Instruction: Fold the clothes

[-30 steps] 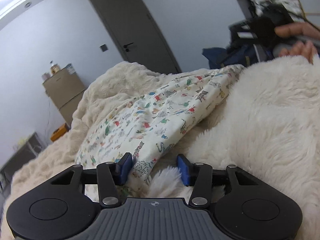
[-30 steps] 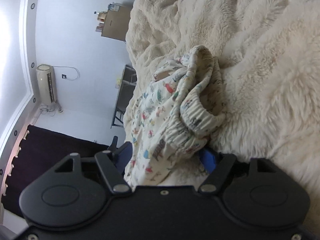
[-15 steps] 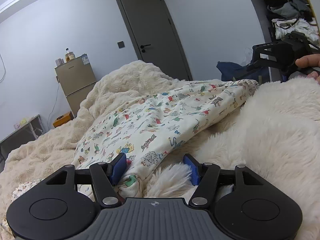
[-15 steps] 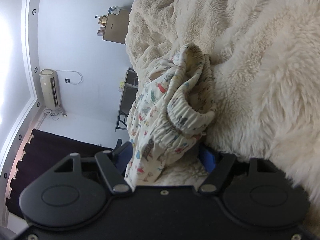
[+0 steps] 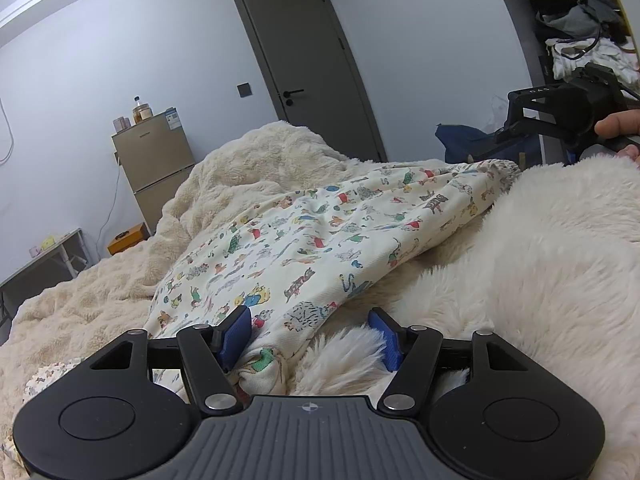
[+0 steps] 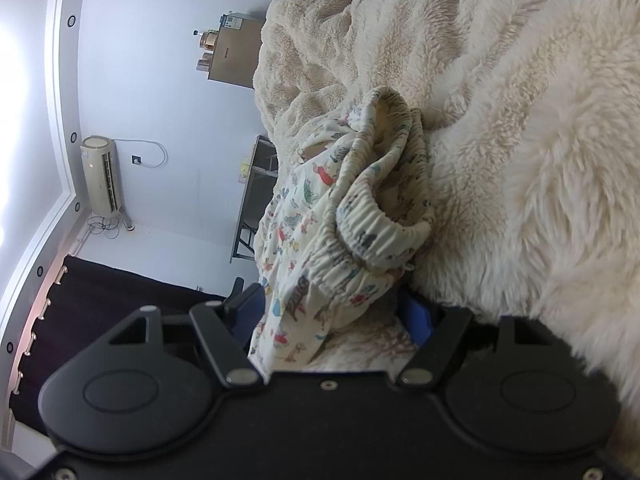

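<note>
On the bed, the printed pants [image 5: 320, 240] lie stretched across the fluffy blanket [image 5: 540, 280], which serves as landmark here. At the pants' left end, the left gripper [image 5: 310, 330] has the hem bunched against one blue pad, while its fingers [image 5: 236, 330] stand apart with a tuft of blanket between them, not clamped. Right of that, the cloth runs flat toward the waistband [image 6: 372, 232], which sits crumpled against the blanket's edge. There the right gripper [image 6: 336, 312] has its fingers wide, the waistband between them; whether they press on it I cannot tell, for cloth covers both pads.

By my reading, the pants are only spread out; no fold is made yet.

The pants' near edge is cut off behind both gripper bodies.
</note>
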The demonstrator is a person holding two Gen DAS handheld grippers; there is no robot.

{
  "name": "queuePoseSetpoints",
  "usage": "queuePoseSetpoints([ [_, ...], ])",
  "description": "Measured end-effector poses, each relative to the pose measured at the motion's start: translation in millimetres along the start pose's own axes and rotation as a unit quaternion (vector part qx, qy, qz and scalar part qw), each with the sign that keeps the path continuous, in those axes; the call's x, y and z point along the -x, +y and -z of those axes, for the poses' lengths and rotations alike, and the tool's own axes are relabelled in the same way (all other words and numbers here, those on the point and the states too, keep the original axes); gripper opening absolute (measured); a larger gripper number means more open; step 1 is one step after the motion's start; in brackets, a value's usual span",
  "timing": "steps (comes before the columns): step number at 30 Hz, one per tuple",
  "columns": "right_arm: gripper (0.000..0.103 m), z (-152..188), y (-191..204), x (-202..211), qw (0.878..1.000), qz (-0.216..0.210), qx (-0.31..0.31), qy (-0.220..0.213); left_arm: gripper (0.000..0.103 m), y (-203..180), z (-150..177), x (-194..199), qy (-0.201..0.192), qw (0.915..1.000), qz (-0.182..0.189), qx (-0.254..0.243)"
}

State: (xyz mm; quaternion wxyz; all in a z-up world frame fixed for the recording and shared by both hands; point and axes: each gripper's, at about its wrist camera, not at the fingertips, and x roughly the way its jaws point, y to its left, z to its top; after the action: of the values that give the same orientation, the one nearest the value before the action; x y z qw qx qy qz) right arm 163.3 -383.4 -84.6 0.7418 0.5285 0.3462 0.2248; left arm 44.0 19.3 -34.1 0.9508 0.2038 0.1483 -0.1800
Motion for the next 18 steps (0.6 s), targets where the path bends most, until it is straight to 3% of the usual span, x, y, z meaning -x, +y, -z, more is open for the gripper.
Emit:
queuePoseSetpoints([
  [18,0.071,2.1,4.6,1.3,1.000,0.006,0.007,-0.002,0.061,3.1,1.8,0.7,0.002,1.0000,-0.003,0.007],
])
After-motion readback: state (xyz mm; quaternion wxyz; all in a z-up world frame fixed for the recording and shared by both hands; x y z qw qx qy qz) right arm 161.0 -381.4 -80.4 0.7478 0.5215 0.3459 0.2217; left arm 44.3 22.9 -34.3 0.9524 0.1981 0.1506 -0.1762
